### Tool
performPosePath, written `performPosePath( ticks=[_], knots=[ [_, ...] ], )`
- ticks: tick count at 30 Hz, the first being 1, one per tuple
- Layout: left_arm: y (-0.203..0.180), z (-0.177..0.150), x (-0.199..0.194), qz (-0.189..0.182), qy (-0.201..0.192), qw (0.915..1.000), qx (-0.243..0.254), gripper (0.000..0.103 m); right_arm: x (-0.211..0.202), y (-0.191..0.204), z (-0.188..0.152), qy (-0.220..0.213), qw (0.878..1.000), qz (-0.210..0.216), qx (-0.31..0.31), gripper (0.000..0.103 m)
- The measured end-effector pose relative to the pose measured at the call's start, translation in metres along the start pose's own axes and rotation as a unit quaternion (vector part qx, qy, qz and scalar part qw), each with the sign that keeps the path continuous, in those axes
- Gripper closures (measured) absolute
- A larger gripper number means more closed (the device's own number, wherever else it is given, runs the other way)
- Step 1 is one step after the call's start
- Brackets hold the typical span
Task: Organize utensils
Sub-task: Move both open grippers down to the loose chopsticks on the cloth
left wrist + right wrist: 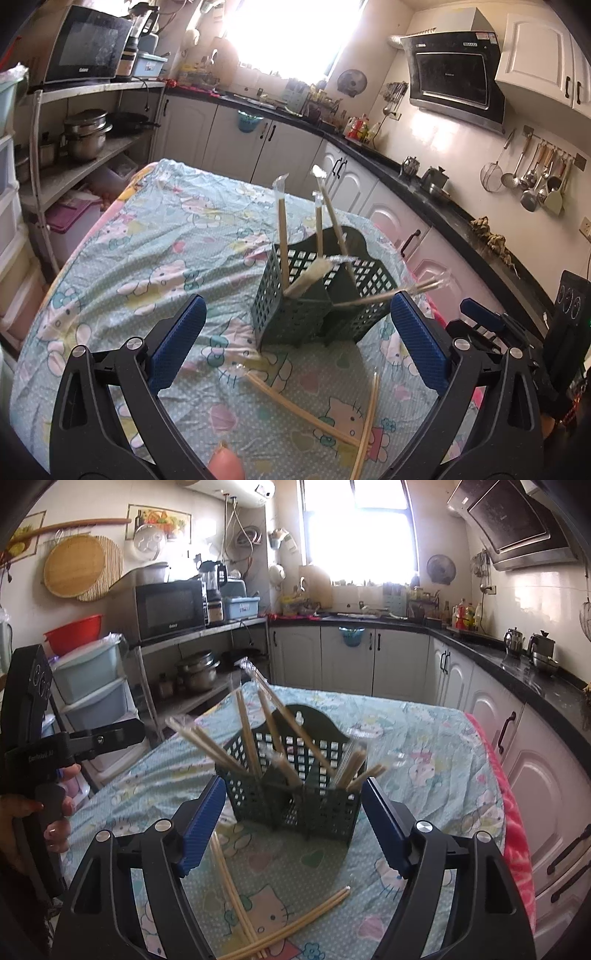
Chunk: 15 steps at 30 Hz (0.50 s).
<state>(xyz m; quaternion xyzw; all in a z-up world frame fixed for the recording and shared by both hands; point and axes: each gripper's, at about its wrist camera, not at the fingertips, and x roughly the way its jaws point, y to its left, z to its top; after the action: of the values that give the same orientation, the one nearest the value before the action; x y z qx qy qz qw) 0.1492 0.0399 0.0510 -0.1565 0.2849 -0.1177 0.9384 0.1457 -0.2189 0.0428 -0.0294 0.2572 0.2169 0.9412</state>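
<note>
Both the left hand-held gripper (297, 341) and the right hand-held gripper (293, 825) hang with jaws spread wide and empty above the bench (122, 266), facing the green slotted caddy (295, 797) that already stands several wrapped chopstick pairs upright. Two loose pairs of chopsticks (236, 897) lie crossed on the cloth just in front of it. The next pickup probably goes best by taking the upper pair near mid-length, lifting clear, then tipping it end-down into a compartment.
</note>
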Motion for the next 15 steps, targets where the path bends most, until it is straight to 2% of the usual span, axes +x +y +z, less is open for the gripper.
performPosePath(
  ticks=[15],
  knots=[
    [0.005, -0.043, 0.031, 0.013, 0.066, 0.9977, -0.008, 0.011, 0.023, -0.002, -0.044, 0.068, 0.998, -0.004, 0.006, 0.029]
  ],
)
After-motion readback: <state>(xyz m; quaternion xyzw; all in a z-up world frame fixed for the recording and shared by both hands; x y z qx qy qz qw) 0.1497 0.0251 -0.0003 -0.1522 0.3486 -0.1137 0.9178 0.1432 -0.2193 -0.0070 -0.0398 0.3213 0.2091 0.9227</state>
